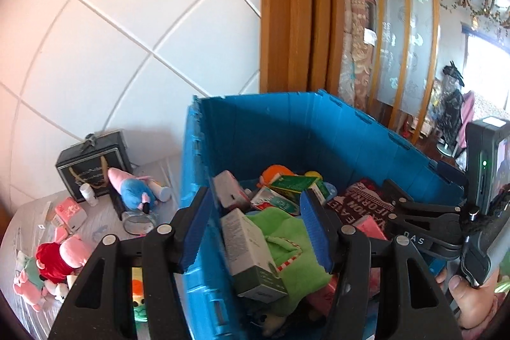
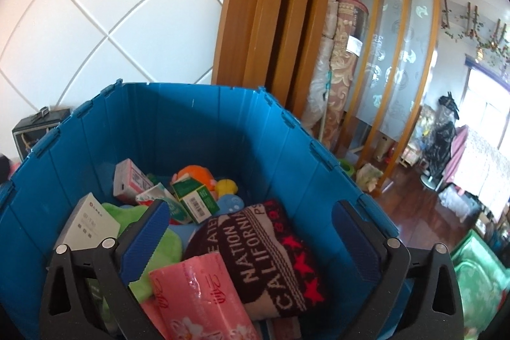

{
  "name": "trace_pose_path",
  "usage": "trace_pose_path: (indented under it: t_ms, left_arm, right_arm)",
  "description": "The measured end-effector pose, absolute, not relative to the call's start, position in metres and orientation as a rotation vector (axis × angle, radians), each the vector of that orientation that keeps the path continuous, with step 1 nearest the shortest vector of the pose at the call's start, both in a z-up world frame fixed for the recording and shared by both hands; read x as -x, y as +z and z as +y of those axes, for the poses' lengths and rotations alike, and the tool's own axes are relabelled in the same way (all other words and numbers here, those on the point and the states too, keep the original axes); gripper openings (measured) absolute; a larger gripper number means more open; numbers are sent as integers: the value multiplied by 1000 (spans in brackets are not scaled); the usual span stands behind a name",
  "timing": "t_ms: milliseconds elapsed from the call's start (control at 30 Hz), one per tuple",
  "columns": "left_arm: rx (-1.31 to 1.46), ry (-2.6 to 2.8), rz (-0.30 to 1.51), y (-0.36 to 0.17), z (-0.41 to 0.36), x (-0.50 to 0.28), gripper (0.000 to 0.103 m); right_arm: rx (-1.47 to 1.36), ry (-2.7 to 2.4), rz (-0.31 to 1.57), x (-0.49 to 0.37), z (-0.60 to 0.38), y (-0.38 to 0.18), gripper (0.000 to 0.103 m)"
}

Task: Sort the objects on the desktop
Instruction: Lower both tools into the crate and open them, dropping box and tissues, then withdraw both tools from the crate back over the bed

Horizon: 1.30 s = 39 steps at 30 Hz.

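White tiled wall behind, wooden door frame beside it, rolled patterned rugs leaning upright, a frosted-glass wooden screen, and possibly garlands far right.

A home: plush toys, rolled carpets, wooden screen, hardwood floor.

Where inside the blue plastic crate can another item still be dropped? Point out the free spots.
The blue plastic crate has one low gap: the back right corner, between the yellow plush toy and the right wall. Otherwise crowded: the dark lettered knit cloth, pink tissue pack and green plush fill the front.
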<state>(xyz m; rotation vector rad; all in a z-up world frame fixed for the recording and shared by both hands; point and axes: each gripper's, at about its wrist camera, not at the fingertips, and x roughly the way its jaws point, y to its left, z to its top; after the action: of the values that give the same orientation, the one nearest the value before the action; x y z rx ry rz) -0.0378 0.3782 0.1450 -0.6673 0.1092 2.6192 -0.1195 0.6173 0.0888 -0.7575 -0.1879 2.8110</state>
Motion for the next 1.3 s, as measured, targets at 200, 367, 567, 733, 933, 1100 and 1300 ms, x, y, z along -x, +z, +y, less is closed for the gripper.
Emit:
trace_pose_path:
  t_ms: [200, 367, 567, 733, 933, 1100, 1300]
  left_arm:
    - [567, 2887, -60, 143, 288, 22, 75]
    - [592, 3024, -70, 129, 227, 18, 75]
    - [662, 3095, -100, 110, 159, 7, 75]
    - [825, 3163, -131, 78, 104, -3, 75]
    - [1034, 3206, -167, 35, 49, -11, 75]
    - [1178, 3181, -129, -4, 14, -17, 75]
    - [1315, 3074, -122, -46, -16, -10, 75]
  right_arm:
    - [765, 2887, -37, 105, 605, 98, 103]
    - [675, 3075, 23, 82, 559, 113, 103]
    - [562, 3323, 15, 62, 488, 123, 103]
    - [529, 3489, -67, 51, 422, 118, 103]
    - [695, 3631, -195, 44, 344, 85, 103]
    - [931, 3651, -301, 46, 294, 41, 103]
    - [1236, 3546, -371, 48, 260, -10, 103]
